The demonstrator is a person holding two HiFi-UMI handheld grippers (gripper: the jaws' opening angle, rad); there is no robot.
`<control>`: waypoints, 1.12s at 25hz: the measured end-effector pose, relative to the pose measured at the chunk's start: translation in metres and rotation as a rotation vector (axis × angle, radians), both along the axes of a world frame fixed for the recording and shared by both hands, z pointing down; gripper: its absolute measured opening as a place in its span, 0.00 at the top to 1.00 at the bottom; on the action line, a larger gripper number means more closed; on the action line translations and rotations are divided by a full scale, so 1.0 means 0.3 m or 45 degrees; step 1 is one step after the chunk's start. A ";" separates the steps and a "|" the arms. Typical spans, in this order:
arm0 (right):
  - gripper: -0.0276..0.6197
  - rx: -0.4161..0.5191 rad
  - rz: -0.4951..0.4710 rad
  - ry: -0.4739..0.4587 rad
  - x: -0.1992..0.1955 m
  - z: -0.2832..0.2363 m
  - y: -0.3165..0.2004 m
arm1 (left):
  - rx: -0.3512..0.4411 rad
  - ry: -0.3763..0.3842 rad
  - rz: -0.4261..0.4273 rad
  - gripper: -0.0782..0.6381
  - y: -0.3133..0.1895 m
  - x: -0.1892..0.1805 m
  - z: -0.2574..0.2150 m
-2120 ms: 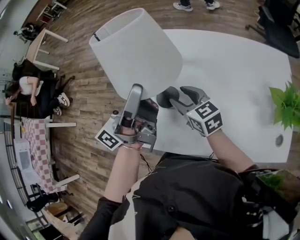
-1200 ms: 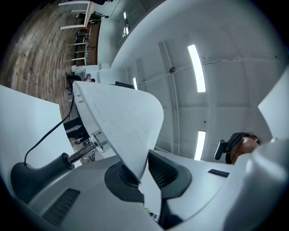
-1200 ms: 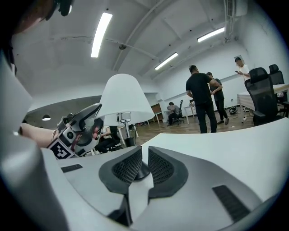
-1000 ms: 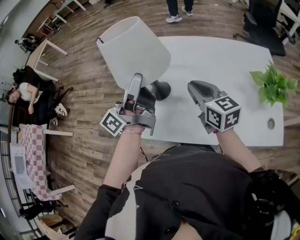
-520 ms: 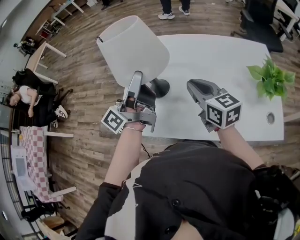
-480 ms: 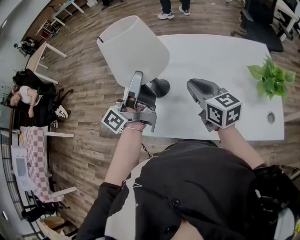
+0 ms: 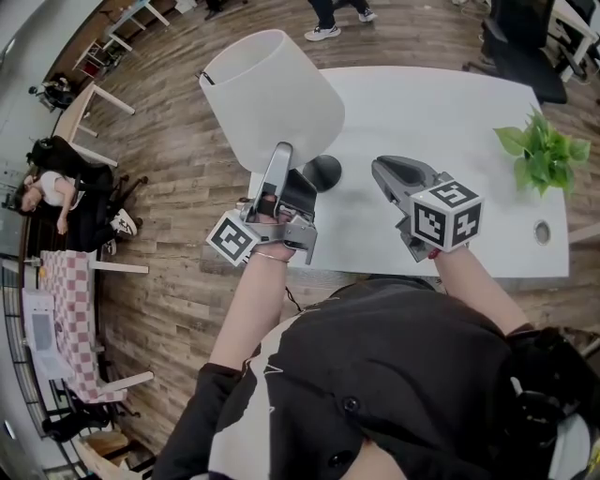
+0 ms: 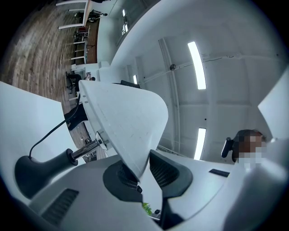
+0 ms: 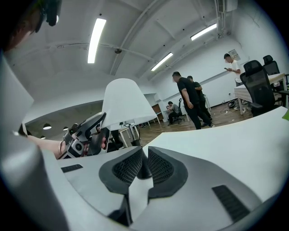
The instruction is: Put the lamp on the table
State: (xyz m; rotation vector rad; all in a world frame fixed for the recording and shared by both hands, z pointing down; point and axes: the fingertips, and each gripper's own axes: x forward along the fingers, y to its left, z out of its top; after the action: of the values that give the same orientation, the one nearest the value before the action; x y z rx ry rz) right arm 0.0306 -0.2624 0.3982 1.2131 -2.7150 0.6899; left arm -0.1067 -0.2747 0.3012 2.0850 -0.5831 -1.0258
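Observation:
The lamp stands at the near left corner of the white table (image 7: 450, 122), its black base (image 7: 323, 172) on the tabletop and its white shade (image 7: 272, 98) tilted out over the floor. My left gripper (image 7: 281, 155) points up at the shade's lower rim. In the left gripper view the rim (image 8: 126, 122) lies between the jaws of the left gripper (image 8: 142, 173), which have just been opening; a gap shows beside one pad. My right gripper (image 7: 380, 169) hovers right of the base, shut and empty, as the right gripper view (image 9: 144, 167) shows.
A green plant (image 7: 542, 150) and a round cable hole (image 7: 541, 231) are at the table's right end. A person (image 7: 323, 19) stands beyond the far edge, near a black office chair (image 7: 520, 37). Another person (image 7: 42, 183) sits at far left on the wooden floor.
My right gripper has left the lamp base and drawn back to the right. The lamp now rests on the table. The left gripper stays at the shade's rim.

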 end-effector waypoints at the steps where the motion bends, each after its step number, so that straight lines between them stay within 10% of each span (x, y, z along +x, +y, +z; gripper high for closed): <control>1: 0.88 -0.007 -0.003 -0.003 -0.004 0.003 0.004 | -0.002 0.001 0.001 0.82 0.003 -0.001 0.002; 28: 0.88 -0.030 -0.033 0.023 -0.025 0.032 0.035 | -0.006 -0.035 0.039 0.81 0.030 0.024 0.029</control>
State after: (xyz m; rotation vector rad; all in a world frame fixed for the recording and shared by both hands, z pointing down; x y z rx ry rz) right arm 0.0231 -0.2520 0.4079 1.1716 -2.6950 0.7018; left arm -0.0995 -0.2659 0.3099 2.1008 -0.5648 -0.9789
